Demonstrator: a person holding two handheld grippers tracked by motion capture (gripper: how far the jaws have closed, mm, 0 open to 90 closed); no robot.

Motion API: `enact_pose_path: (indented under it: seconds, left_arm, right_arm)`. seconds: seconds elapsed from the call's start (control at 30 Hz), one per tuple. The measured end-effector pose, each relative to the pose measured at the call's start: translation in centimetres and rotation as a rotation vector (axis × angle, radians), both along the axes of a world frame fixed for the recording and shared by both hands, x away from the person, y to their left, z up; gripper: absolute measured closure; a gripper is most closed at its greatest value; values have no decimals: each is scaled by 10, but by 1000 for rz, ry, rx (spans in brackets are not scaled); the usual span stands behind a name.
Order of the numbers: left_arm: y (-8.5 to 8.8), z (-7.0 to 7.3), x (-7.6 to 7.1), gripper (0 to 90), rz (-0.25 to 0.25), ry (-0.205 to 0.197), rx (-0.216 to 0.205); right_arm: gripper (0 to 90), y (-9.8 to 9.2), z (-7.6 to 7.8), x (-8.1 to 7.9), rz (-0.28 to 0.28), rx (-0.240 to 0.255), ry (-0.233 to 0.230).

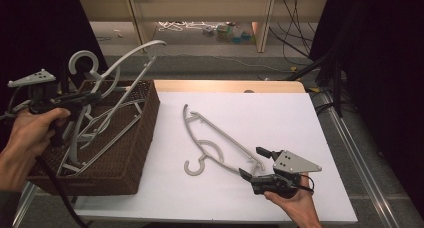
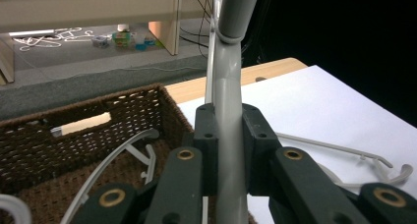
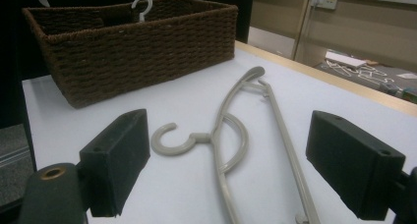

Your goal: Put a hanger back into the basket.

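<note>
Two grippers were at work, one at each side of the table [image 1: 280, 108]. At the left, the left gripper [image 1: 92, 97] was clamped tight on the arm of a grey hanger [image 1: 131, 63]; in the left gripper view its pads pressed the hanger's bar [image 2: 229, 135] from both sides. That hanger stood tilted over the basket [image 1: 145, 133], one shoulder sticking up past the rim and its hook [image 1: 82, 63] near the far left corner, so it looked to be on its way into the basket, held by the arm so the rest could swing in among the others. Several more hangers [image 1: 105, 133] lay in the basket already, crossed over each other.

In the middle of the white tabletop, well apart from the basket, one hanger [image 1: 215, 143] lay flat, its hook toward the person and its long bar running toward the right hand. It was probably the next one to be collected.

At the right, the right gripper [image 1: 252, 163] rested low on the table with its jaws spread wide and nothing between them. The right gripper view looked straight along the flat hanger [image 3: 231, 130], its hook just beyond the jaw tips, which suggested the gripper was lined up to take it
</note>
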State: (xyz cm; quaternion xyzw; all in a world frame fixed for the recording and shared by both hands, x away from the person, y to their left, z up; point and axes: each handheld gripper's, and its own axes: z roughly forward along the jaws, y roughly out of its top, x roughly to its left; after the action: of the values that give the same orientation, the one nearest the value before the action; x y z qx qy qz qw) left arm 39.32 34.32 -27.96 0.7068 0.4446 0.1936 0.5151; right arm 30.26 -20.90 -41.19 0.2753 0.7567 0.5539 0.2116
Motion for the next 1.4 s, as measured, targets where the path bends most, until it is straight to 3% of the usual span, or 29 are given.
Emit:
enact_pose_path:
  seconds: [0.27,0.6,0.9,1.23,1.4]
  left_arm:
    - [25,-11,8,794,41,1,47]
    - [53,-38,12,794,58,28,107]
    - [62,-51,9,794,25,45,142]
    - [68,-68,6,794,-2,101,159]
    - [71,-77,5,794,13,144,179]
  right_arm:
    - [177,0,-1,1,14,4,2]
    - [177,0,-2,2,7,-5,8]
    - [177,-1,-2,2,14,-7,13]
    - [176,0,-3,3,21,-1,11]
    - [176,-1,-3,3,21,-6,15]
